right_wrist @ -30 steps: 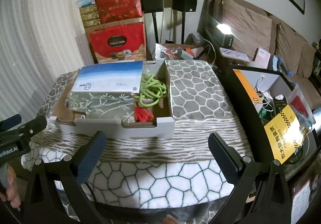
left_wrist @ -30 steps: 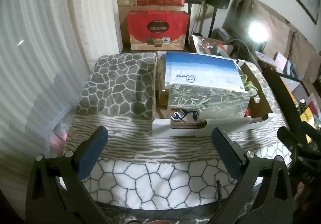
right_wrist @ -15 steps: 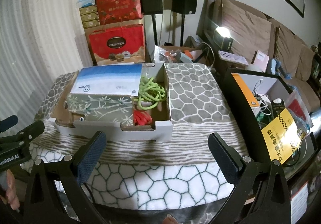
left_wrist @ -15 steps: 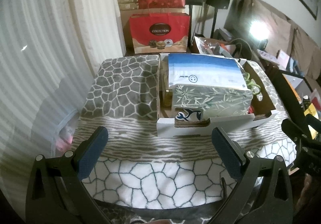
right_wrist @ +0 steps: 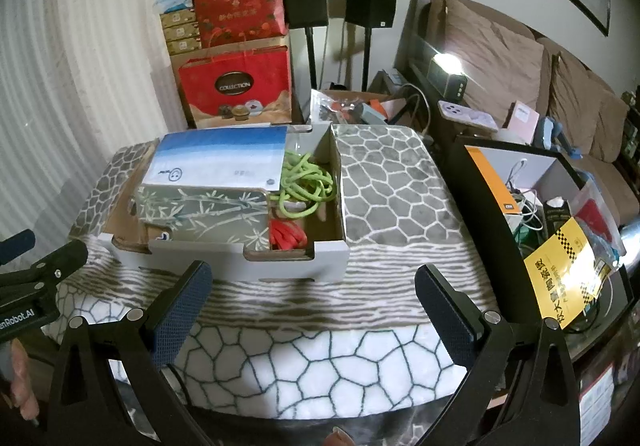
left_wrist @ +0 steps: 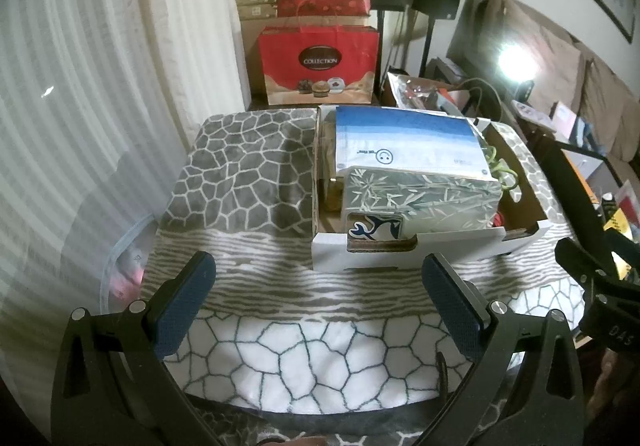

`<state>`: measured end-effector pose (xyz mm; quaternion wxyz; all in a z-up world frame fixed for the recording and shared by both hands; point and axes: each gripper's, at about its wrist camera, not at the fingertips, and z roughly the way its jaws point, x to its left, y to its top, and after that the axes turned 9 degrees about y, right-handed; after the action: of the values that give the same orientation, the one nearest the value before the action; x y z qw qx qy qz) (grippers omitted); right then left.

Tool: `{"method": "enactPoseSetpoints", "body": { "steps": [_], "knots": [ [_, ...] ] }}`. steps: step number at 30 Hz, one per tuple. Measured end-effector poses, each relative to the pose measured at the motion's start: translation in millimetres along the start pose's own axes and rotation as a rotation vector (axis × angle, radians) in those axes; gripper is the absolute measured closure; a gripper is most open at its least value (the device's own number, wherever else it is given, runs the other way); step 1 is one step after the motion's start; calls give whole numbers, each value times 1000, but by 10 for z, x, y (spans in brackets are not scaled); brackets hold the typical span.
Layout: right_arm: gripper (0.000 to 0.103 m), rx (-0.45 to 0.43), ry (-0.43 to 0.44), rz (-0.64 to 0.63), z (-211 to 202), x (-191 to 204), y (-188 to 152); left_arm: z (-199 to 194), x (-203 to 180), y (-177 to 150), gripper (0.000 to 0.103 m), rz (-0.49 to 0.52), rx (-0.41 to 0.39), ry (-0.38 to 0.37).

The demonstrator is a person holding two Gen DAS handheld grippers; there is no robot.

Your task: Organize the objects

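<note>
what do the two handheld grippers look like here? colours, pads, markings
Both match: the left gripper and right gripper have matte black angular frames with triangular cut-outs and silver pivot bolts. Each finger carries a dark blue textured pad. White lettering on the bodies shows only where each appears in the other's view: a cropped "nRobot.AI" on the left, "DAS" on the right. No sleeves visible.

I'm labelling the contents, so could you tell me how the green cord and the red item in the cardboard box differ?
The green cord is a loose, sprawling tangle of loops; the red item is a smaller, compact bundle. The green cord lies further back, beside the blue-and-white package; the red item sits against the front wall of the cardboard box. Both share the box's right end.
</note>
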<state>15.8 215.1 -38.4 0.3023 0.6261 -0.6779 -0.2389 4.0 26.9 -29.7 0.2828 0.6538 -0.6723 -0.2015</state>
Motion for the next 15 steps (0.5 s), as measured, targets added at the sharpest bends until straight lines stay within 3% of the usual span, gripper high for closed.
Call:
{"method": "enactPoseSetpoints", "body": {
  "steps": [15],
  "knots": [
    [1, 4, 8, -5, -1, 73, -1, -10, 3, -7, 0, -3, -3, 2]
  ]
}}
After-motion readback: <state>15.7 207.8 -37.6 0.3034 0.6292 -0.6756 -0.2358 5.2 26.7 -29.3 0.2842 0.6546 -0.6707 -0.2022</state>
